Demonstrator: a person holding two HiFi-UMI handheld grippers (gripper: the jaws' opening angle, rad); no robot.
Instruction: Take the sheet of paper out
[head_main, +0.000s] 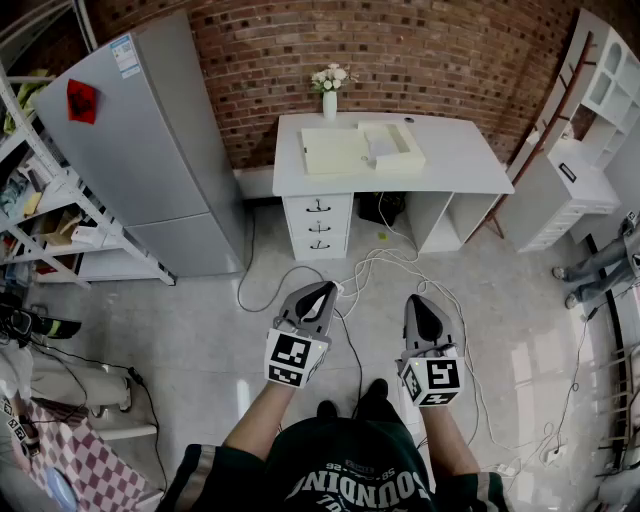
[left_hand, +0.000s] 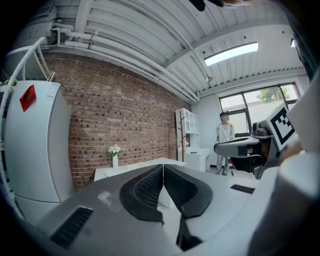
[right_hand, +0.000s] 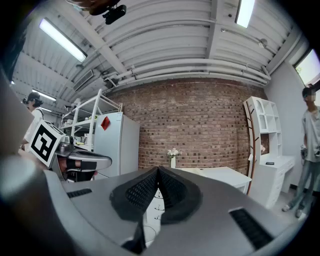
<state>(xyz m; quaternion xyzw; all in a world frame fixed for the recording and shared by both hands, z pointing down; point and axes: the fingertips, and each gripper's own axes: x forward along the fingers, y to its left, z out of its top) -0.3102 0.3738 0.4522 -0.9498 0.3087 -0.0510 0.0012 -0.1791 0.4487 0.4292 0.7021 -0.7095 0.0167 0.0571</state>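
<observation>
While left gripper (head_main: 324, 290) and right gripper (head_main: 415, 301) hang closed, empty, white desk (head_main: 460, 160) well ahead, floor (head_main: 200, 330) between.

A white tabletop (head_main: 455, 165) stands against the brick wall. At its back edge, toward the left, is a vase of white flowers (head_main: 330, 93). In front of the vase a flat pale yellow pad (head_main: 333, 151) lies touching a shallow box (head_main: 393, 145) of the same colour on its right. The tabletop's right half is bare. White cables (head_main: 395, 262) trail across the grey floor (head_main: 200, 330) below.
</observation>
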